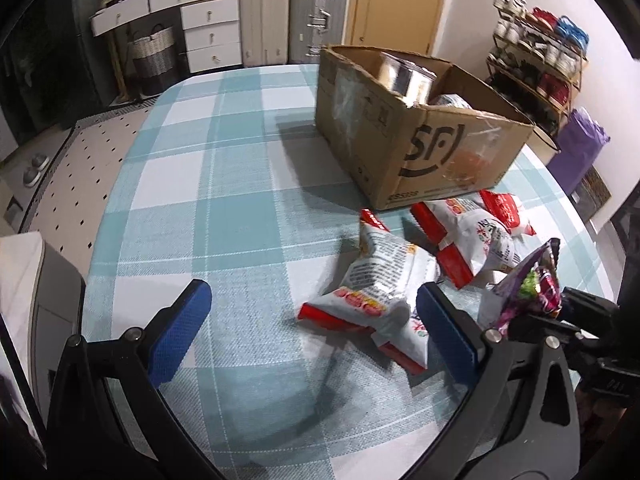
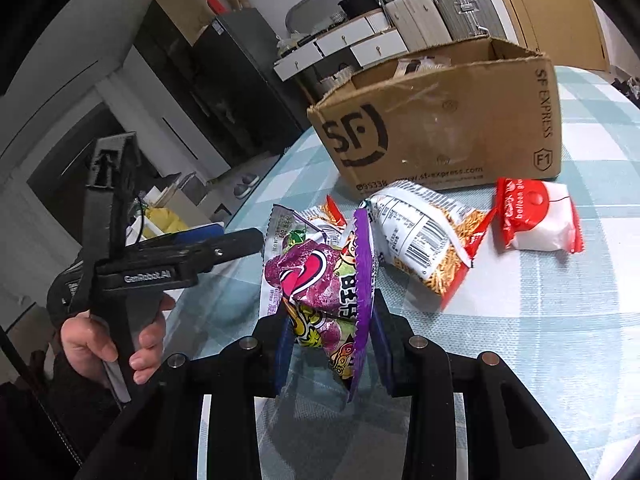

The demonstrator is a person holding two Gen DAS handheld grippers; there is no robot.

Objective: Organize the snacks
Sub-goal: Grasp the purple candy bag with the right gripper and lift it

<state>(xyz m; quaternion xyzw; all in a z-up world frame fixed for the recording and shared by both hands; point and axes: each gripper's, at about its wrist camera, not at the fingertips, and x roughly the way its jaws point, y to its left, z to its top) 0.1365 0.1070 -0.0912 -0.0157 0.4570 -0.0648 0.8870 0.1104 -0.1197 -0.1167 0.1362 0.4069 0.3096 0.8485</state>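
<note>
Clamping the crumpled purple packet (image 2: 320,292) between its pads, the right tool (image 2: 332,356) is holding it just above the counter (image 2: 560,320), likely bound for the open box (image 2: 440,128), while the left tool (image 1: 312,336) is hovering spread apart, empty.

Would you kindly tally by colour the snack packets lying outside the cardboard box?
Red-and-white plastic snack packets: 3
Purple foil snack packet, clamped in the jaws of the right gripper: 1
Total: 4 plainly visible. Another may lie partly hidden among them, which I cannot tell.
</note>
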